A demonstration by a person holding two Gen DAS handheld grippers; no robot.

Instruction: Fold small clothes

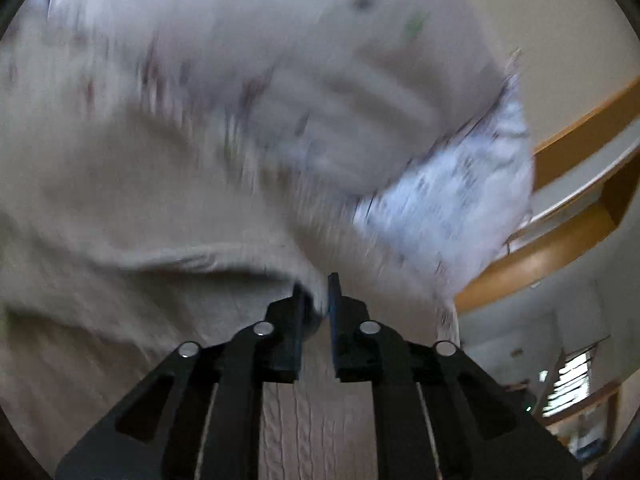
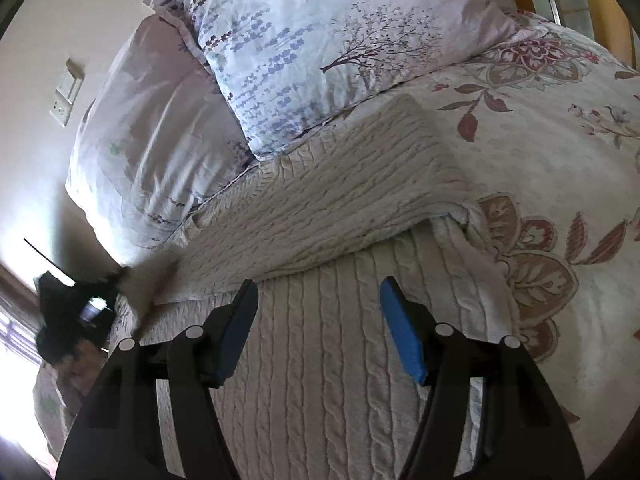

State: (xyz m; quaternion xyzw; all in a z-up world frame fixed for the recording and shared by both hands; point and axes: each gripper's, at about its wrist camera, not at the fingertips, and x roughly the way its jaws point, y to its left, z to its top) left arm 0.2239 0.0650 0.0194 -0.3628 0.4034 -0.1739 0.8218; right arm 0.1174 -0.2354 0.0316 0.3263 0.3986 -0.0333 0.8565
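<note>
The cream cable-knit sweater [image 2: 320, 208] lies half folded near the floral pillow [image 2: 320, 40]; the left hand-held gripper [image 1: 318, 296] pinches its edge, and the right hand-held gripper [image 2: 318, 308] stands spread.

The left wrist view is motion-blurred: the cable-knit sweater [image 1: 132, 184] and the printed pillow [image 1: 452, 208] lose their texture and print. The knit fold pinched at the left gripper [image 1: 318, 292] hides the finger pads. In the right wrist view, the left gripper [image 2: 76, 312] appears at the far left as a dark smear. The pillows [image 2: 320, 40] cover the sweater's far edge [image 2: 320, 184]; the bedspread [image 2: 560, 160] runs out of frame.
</note>
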